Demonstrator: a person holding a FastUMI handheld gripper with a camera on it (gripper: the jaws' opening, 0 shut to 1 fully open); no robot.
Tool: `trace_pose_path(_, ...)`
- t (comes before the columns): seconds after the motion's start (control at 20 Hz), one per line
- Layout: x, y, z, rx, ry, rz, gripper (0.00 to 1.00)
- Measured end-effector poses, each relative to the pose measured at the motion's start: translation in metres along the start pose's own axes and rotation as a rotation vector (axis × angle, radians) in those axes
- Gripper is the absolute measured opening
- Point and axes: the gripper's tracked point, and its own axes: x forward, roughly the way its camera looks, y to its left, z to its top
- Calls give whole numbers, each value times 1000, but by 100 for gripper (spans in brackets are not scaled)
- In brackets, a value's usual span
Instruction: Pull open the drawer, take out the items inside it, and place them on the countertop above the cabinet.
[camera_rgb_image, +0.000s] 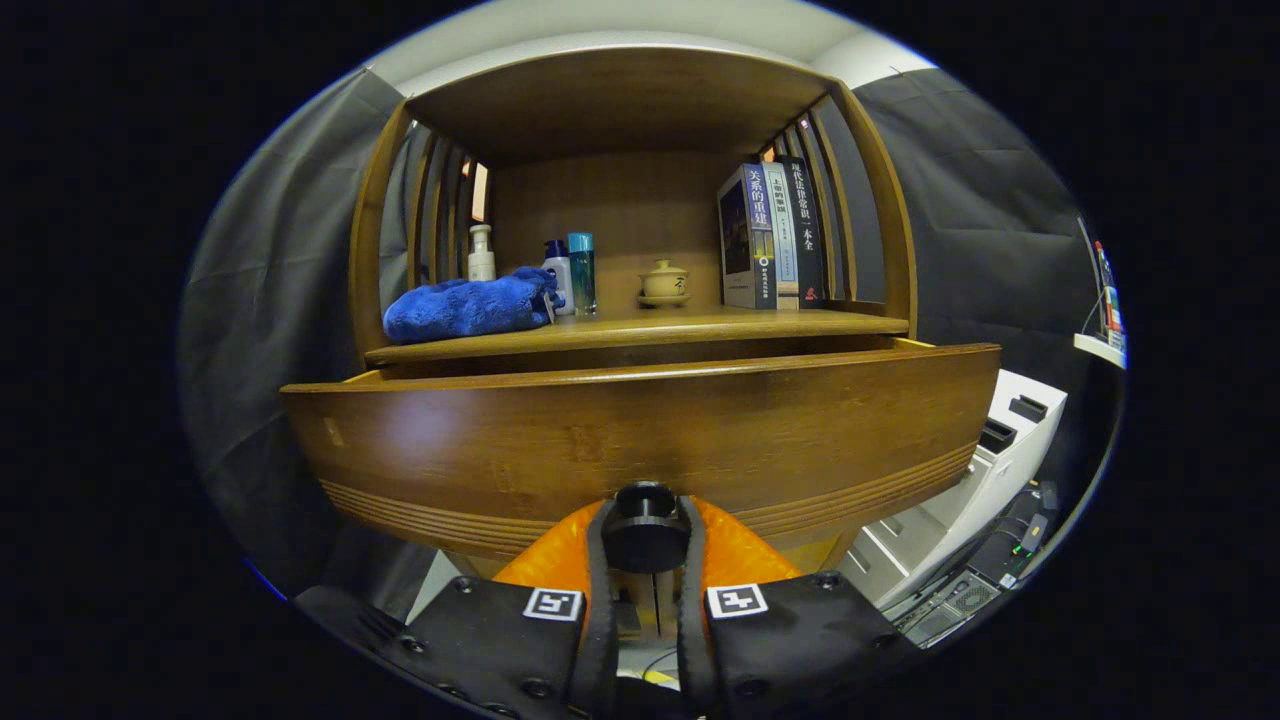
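The wooden drawer front (640, 430) stands pulled out from the cabinet, its top edge well forward of the countertop (640, 328). My gripper (645, 535) is shut on the round black drawer knob (645, 525), one finger on each side of it. The drawer's inside is hidden behind its front panel. On the countertop above lie a blue towel (465, 305), a white pump bottle (481, 255), two small bottles (570, 272), a lidded ceramic cup on a saucer (664, 283) and several upright books (770, 238).
Slatted wooden side walls and a roof enclose the countertop shelf. A white unit with black handles (1000, 450) stands to the right of the cabinet, with dark equipment (990, 575) on the floor below it. A small shelf (1100, 345) hangs far right.
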Motion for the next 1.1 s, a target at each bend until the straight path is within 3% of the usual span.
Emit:
trace_pose_path(0.5, -71, 0, -24, 13, 62, -16, 32)
trace_pose_path(0.85, -86, 3, -31, 25, 104, -9, 32)
trace_pose_path(0.95, -86, 1, -31, 3, 134, -11, 39)
trace_pose_path(1.1, -95, -2, -17, -18, 136, -29, 60)
